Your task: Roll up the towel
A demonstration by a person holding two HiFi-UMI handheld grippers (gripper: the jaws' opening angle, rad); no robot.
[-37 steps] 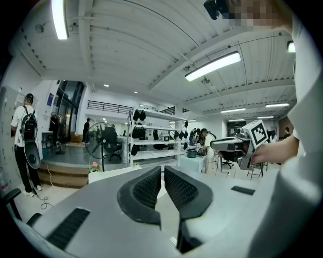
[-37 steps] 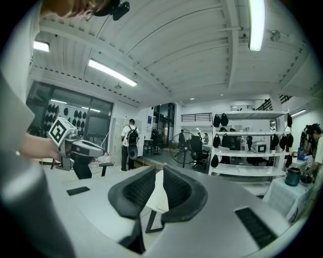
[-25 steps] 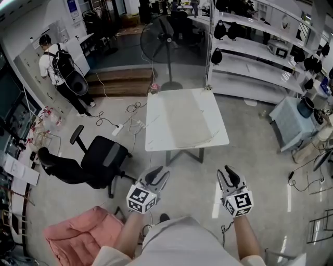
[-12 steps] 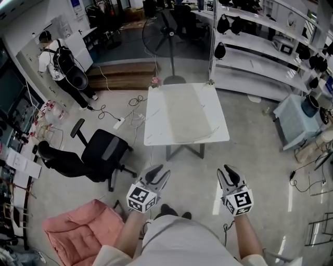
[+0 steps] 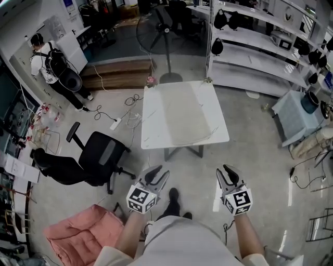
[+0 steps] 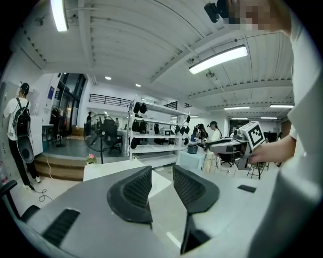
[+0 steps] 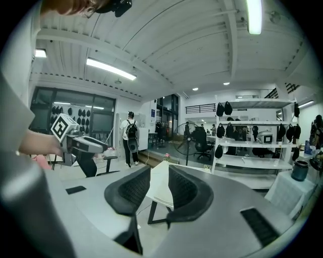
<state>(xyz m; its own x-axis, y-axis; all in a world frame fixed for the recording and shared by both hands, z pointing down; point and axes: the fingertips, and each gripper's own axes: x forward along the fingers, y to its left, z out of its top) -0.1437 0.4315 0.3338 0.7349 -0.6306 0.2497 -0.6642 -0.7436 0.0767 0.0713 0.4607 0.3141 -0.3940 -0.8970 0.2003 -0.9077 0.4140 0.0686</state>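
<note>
Count: two, the left hand-held gripper and the right hand-held gripper; one towel; one tabletop.
Jaws: both pairs stood spread, pinching nothing.
Towel: lay flat on the tabletop, well ahead of both.
Head view only: black chair and pink cushion, left.
Gripper views only: ceiling lights.
Around: fan behind the tabletop.

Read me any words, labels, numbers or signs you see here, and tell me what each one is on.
No text here is legible.
On the blue wall poster: print too small to read.
On the papers at the left edge: blurred.
On the cubes of the left gripper and right gripper: black-and-white square patterns, no letters.
</note>
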